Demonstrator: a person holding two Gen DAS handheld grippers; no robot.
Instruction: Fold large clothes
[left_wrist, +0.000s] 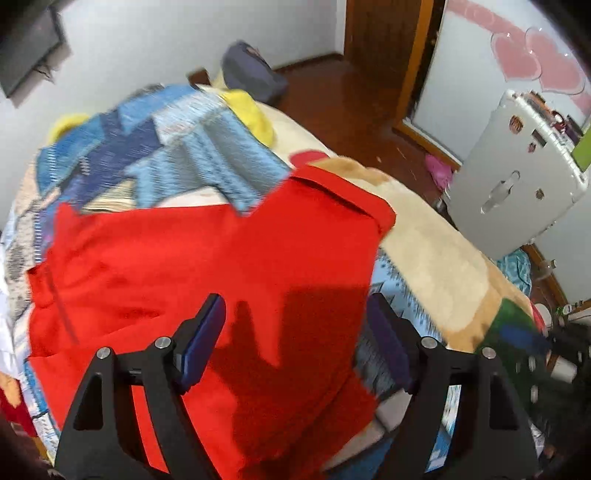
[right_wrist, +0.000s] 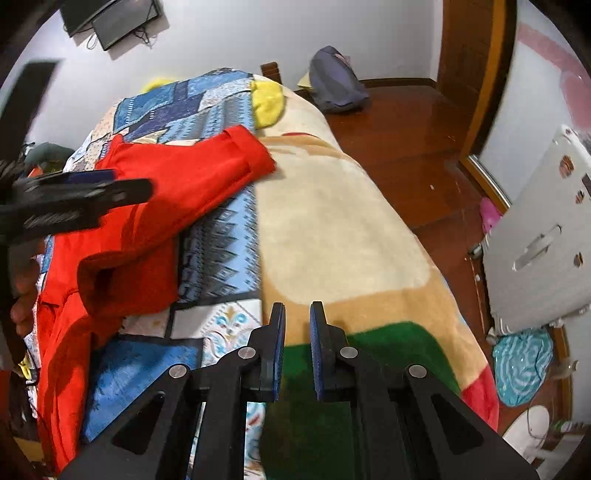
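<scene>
Red garment (left_wrist: 207, 258) spread on patterned bed (right_wrist: 343, 229); no containers.

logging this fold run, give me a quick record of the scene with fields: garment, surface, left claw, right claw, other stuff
garment: red shirt, spread on the bed, one sleeve lying out to the side
surface: bed with a patchwork quilt and a cream blanket
left claw: open over the shirt, holding nothing
right claw: nearly shut, empty, over the blanket
other: white fridge, wooden floor

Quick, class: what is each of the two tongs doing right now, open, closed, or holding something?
Left tongs: open, nothing gripped, above the red garment.
Right tongs: closed, holding nothing, over the blanket.
</scene>
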